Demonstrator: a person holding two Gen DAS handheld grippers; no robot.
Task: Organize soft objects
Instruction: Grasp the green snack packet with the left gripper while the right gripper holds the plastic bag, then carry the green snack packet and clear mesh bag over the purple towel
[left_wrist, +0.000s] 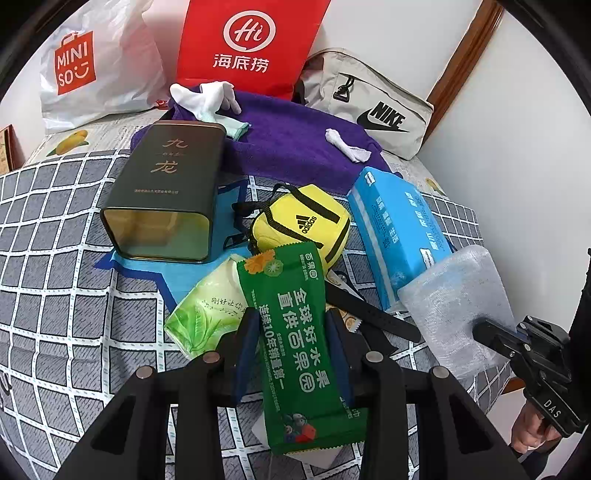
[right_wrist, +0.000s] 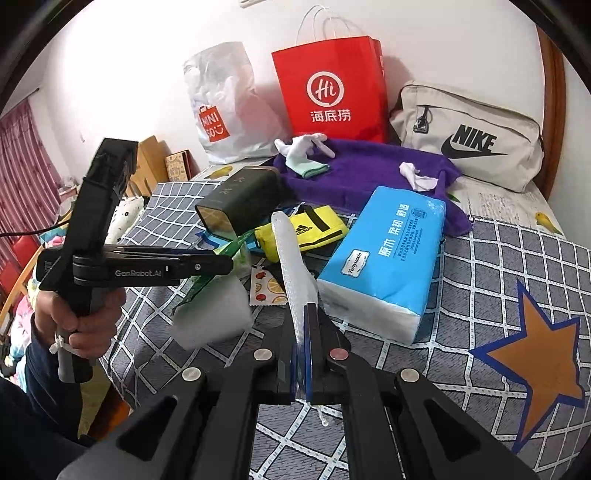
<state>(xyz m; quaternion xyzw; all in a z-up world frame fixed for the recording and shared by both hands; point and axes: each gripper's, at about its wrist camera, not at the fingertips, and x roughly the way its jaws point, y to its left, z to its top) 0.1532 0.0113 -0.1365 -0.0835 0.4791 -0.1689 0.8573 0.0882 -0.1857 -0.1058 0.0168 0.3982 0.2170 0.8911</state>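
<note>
My left gripper (left_wrist: 293, 325) is shut on a green snack packet (left_wrist: 295, 332) and holds it above the bed; it also shows in the right wrist view (right_wrist: 225, 258). My right gripper (right_wrist: 303, 314) is shut on a clear bubble-wrap pouch (right_wrist: 290, 251), held edge-on; the pouch shows flat in the left wrist view (left_wrist: 454, 295). On the bed lie a yellow Adidas pouch (left_wrist: 306, 225), a blue tissue pack (left_wrist: 395, 236), a green wet-wipe pack (left_wrist: 207, 306), a purple towel (left_wrist: 295, 147) with white gloves (left_wrist: 207, 98) on it.
A dark tin (left_wrist: 166, 192) lies on its side at the left. A Miniso bag (left_wrist: 92, 66), a red paper bag (left_wrist: 247, 44) and a beige Nike bag (left_wrist: 369, 103) stand at the back wall. A black strap (left_wrist: 369, 314) lies under the packet.
</note>
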